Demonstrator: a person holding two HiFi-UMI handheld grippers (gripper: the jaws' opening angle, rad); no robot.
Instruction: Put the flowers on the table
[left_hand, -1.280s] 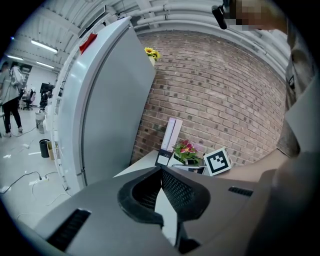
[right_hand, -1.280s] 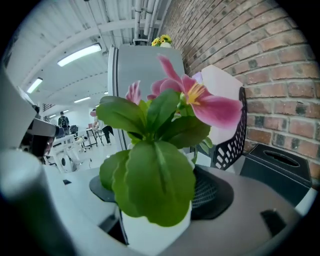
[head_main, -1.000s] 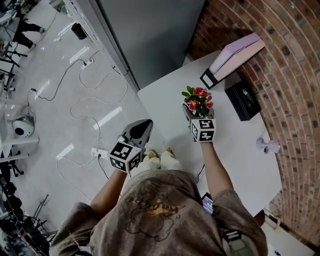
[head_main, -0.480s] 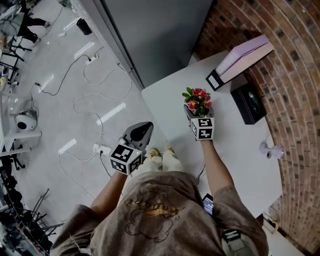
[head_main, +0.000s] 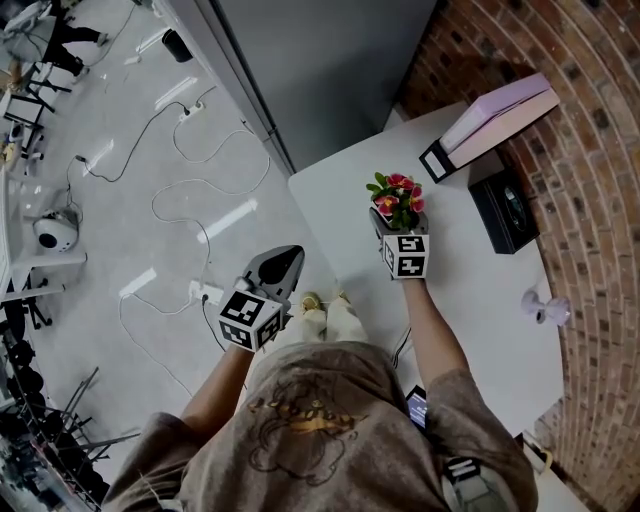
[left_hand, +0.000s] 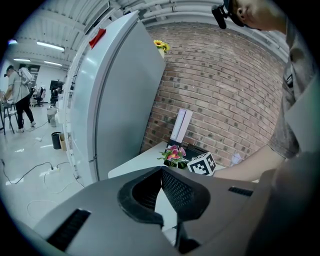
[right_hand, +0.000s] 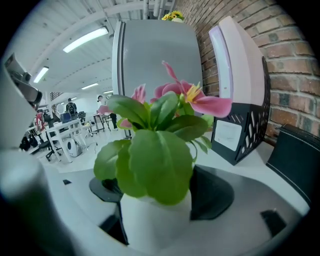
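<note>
Flowers gripped in the right claw above the table

Right claw (head_main: 397, 228) is closed on a small white pot (right_hand: 155, 217), one jaw pressed to each side of it. The flowers (head_main: 398, 198), pink blooms over broad green leaves, stand upright out of the pot. They are over the white table (head_main: 480, 300), towards its edge nearest the grey cabinet (head_main: 320, 60). Whether the pot's base touches the tabletop cannot be told.

Farther along the table, against the brick wall (head_main: 590, 150), a black file holder with pink folders (head_main: 490, 115) lies beside a black box (head_main: 503, 205), both well apart from the flowers.

Left claw (head_main: 283, 265) hangs off the table over the pale floor (head_main: 120, 230), where white cables (head_main: 190, 215) trail. Its jaws meet at the tips and have nothing between them.
</note>
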